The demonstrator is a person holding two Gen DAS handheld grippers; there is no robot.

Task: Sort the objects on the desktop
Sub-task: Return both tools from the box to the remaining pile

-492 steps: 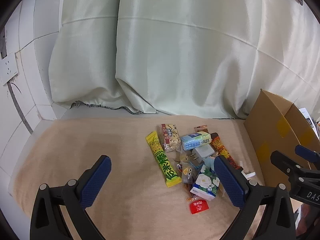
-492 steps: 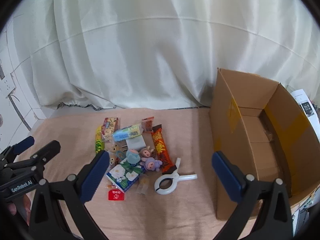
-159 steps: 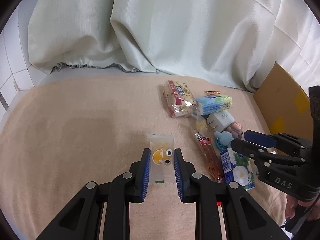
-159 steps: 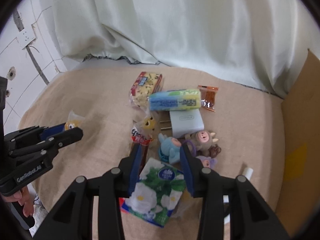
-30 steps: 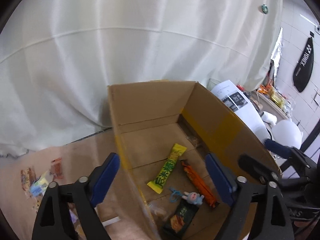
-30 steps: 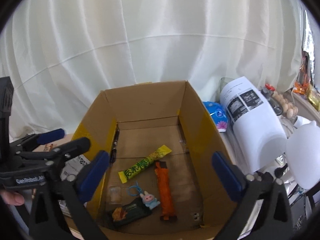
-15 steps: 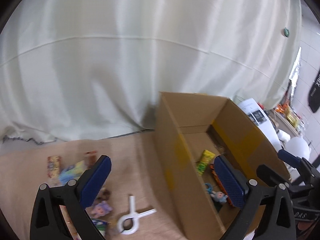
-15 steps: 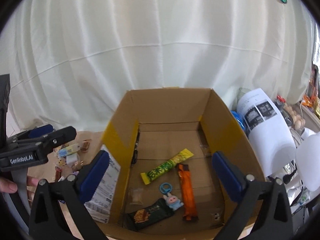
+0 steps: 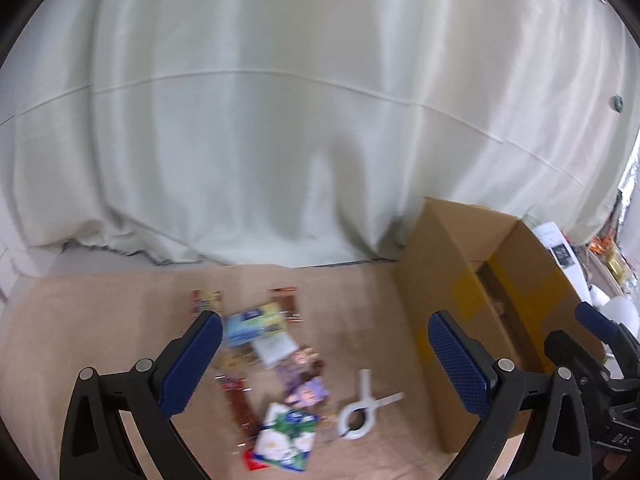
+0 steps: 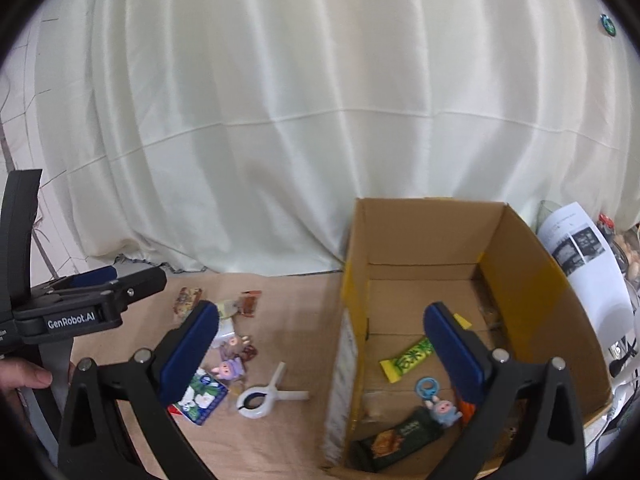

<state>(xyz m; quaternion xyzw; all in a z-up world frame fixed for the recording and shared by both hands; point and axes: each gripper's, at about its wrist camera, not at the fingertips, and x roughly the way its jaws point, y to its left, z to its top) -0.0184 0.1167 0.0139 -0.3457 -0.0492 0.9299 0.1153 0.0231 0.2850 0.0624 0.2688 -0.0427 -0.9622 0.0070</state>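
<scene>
both grippers are seen empty and spread wide: the left gripper (image 9: 325,364) has its jaws just opened to their fullest with nothing between the blue pads, and the right gripper (image 10: 320,350) is likewise held wide apart with nothing gripped. the sorting is judged to be partly done. inside the cardboard box (image 10: 520,264), standing at the right end of the table (image 10: 288,300), several things are already lying on the floor of it: a yellow-green snack bar (image 10: 406,354), a blue keyring with a small plush figure (image 10: 434,398), a dark snack packet (image 10: 400,438) and an orange wrapper (image 10: 466,407), mostly hidden behind the right gripper's finger. a cluster is left on the tan table cover to the left of the box: a white plastic clip (image 9: 362,412) nearest the box, a floral tissue pack (image 9: 288,442) with a red sachet (image 9: 252,462) under its corner, small plush figures (image 9: 306,390), a white square item that may be a charger (image 9: 276,346), a blue tissue packet (image 9: 256,324), a brown stick wrapper (image 9: 236,402), and two small snack packets (image 9: 206,300) at the far side. the left view is blurred, so finer detail cannot be told. by this count, more is left on the table than has been boxed, and the left gripper is aimed at the pile, which suggests another pick is due.
</scene>
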